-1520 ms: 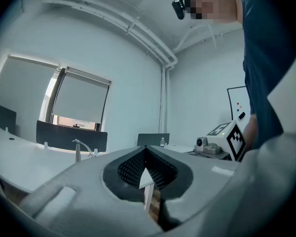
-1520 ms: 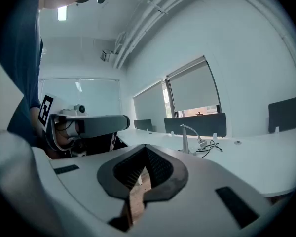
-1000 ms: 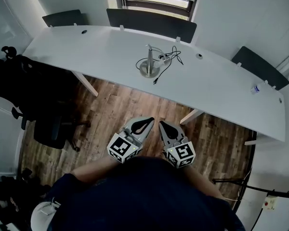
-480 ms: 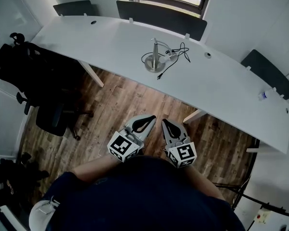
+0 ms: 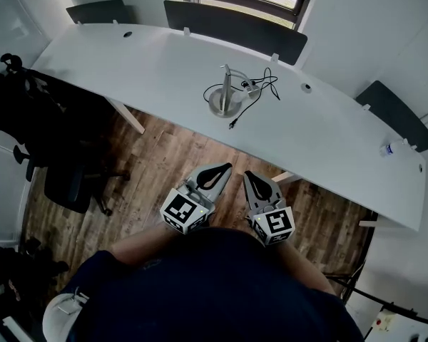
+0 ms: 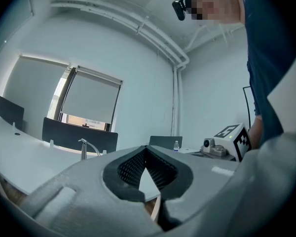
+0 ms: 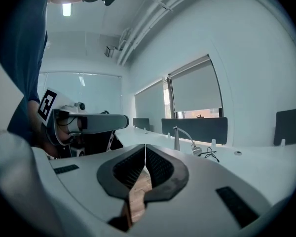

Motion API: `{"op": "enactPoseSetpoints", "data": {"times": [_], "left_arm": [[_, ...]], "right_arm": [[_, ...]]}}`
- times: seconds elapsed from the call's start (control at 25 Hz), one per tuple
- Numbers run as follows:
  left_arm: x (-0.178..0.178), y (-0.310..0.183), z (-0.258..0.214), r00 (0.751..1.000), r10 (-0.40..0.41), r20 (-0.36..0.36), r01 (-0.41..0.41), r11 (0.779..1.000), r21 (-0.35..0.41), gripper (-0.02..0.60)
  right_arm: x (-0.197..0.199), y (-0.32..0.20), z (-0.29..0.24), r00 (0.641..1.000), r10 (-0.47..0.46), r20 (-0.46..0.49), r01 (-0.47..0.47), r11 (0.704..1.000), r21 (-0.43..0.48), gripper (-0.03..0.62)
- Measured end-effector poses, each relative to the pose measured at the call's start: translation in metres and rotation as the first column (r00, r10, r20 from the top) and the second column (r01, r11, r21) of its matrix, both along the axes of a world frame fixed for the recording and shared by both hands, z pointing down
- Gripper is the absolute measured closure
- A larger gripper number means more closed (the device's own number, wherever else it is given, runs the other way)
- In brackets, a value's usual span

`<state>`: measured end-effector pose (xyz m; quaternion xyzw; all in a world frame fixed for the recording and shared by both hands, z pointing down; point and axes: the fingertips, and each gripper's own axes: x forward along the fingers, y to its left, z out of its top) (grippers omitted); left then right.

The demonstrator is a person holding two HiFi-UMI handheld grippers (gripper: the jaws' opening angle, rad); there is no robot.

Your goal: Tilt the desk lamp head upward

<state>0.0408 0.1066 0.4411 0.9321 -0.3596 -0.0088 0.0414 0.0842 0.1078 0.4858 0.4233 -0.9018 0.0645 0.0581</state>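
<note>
A silver desk lamp (image 5: 224, 98) with a round base stands on the long white desk (image 5: 157, 66), its thin neck bent so the head droops to the right beside a coiled black cord (image 5: 260, 85). The lamp (image 6: 85, 148) shows small and far off in the left gripper view, and the lamp (image 7: 183, 138) is also distant in the right gripper view. My left gripper (image 5: 225, 168) and right gripper (image 5: 247, 174) are held side by side over the wooden floor, well short of the desk. Both are shut with nothing between their jaws.
Dark chairs (image 5: 232, 21) line the desk's far side, and another chair (image 5: 396, 109) stands at the right. A black office chair (image 5: 39, 130) sits at the left. A small bottle (image 5: 387, 149) is near the desk's right end. Wooden floor (image 5: 164, 166) lies before the desk.
Both grippers have moved forward together toward the desk. The lamp and desk look the same.
</note>
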Motion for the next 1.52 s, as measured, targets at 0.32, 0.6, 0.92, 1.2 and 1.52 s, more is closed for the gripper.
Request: {"op": "enactPoseSetpoints", "data": {"times": [0.32,0.6,0.92,1.2,1.52], "left_arm": [[-0.034,-0.11,-0.001,0.998,0.064,-0.009,-0.064,0.998,0.005,0.575],[-0.064,-0.184,0.001,0.993,0.12,-0.007,-0.12,0.993,0.002,0.575],[-0.057,-0.227,0.009,0.993,0.115,-0.034,-0.116,0.992,-0.045,0.575],[-0.053,-0.259,0.024,0.999,0.047,0.023,-0.046,0.997,-0.063,0.575],[-0.047,-0.287,0.051,0.995,-0.027,0.094,0.038,0.993,-0.115,0.575]], "right_arm": [[-0.024,-0.105,-0.001,0.996,0.09,-0.028,-0.09,0.996,-0.005,0.582],[-0.041,-0.173,-0.011,0.977,0.201,-0.071,-0.201,0.98,0.0,0.583],[-0.026,-0.216,-0.004,0.968,0.232,-0.099,-0.235,0.972,-0.012,0.583],[-0.014,-0.25,-0.001,0.978,0.192,-0.078,-0.194,0.98,-0.028,0.583],[0.001,-0.287,0.018,0.976,0.143,-0.164,-0.148,0.989,-0.021,0.582]]}}
